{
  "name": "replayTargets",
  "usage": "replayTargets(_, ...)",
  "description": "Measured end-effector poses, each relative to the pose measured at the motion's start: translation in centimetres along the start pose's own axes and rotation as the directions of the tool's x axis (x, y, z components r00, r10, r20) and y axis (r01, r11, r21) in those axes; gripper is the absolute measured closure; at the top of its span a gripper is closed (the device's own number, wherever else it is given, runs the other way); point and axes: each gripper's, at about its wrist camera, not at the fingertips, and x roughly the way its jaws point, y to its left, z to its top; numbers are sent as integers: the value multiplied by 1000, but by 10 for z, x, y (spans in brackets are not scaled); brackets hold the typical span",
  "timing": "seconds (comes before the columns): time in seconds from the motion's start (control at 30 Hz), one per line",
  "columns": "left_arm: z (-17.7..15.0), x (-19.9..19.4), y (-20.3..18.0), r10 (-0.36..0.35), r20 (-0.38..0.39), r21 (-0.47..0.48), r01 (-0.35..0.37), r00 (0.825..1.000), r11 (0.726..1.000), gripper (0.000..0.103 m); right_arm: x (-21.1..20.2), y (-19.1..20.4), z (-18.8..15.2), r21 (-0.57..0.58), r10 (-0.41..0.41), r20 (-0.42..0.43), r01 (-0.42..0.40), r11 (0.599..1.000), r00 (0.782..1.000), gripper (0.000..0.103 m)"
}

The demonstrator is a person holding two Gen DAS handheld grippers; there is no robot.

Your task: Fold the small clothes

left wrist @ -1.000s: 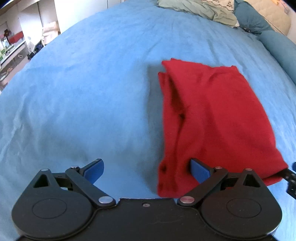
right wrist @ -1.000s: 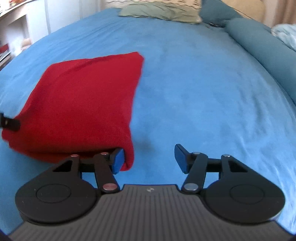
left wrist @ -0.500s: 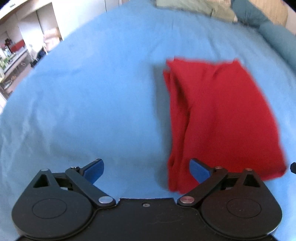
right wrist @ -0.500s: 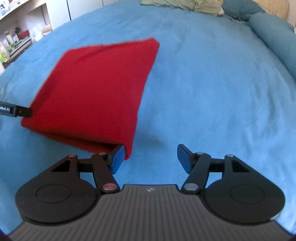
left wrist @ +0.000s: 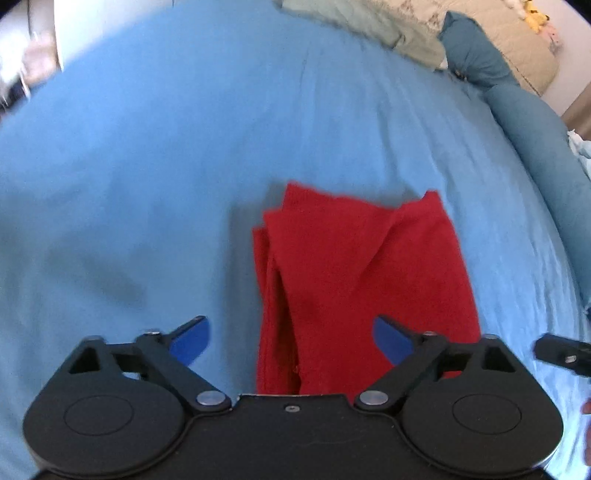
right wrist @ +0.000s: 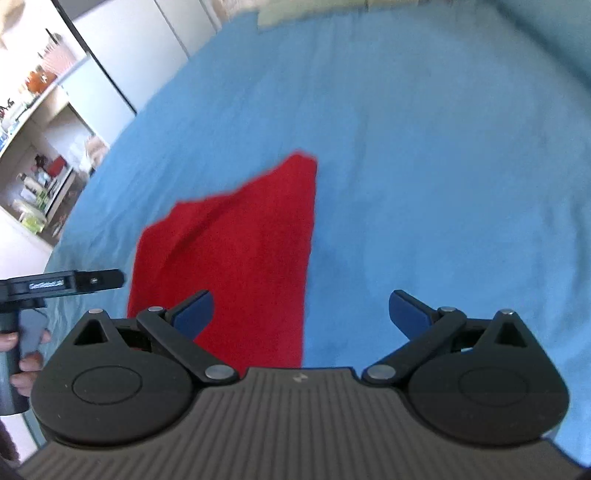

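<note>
1. The left hand-held gripper (left wrist: 291,341), black with blue finger pads, has its jaws spread wide and grasps nothing; it hangs over the near left edge of the cloth, which runs between its pads untouched as far as the view shows.
2. The right hand-held gripper (right wrist: 300,314), of the same build, is likewise released, its left pad above the cloth's near end and its right pad over bare bedding.
3. The soft red knitted garment (left wrist: 365,280) lies flat on the blue bed sheet (left wrist: 147,184), folded into a narrow oblong with stacked layers showing along its left edge. Judging by that, both tools sit low at the near end, probably placed for the next fold.
4. Counted: two grippers, one red garment, one pale green crumpled cloth (left wrist: 369,26) far off at the bed head beside teal pillows (left wrist: 480,59).
</note>
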Motion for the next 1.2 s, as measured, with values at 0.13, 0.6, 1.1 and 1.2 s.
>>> replayTargets(0.13, -3, 20, -5, -5, -36, 69, 7, 999, 998, 17, 34, -1, -4, 22, 28, -56, -27, 999, 998, 0)
replayTargets(0.6, -8, 48, -9, -36, -29, 101, 38, 999, 994, 20, 78, -5, 0, 77, 143, -124, -134, 988, 982, 13)
replayTargets(1.1, -13, 4, -38, -49, 44, 111, 44, 998, 993, 79, 24, 23, 3, -35, 193, 9, -192, 981, 981, 64)
replayTargets(1.2, -26, -23, -58, -72, 76, 146, 60, 995, 987, 80, -15, 24, -5, -54, 215, 54, -212, 976, 975, 64)
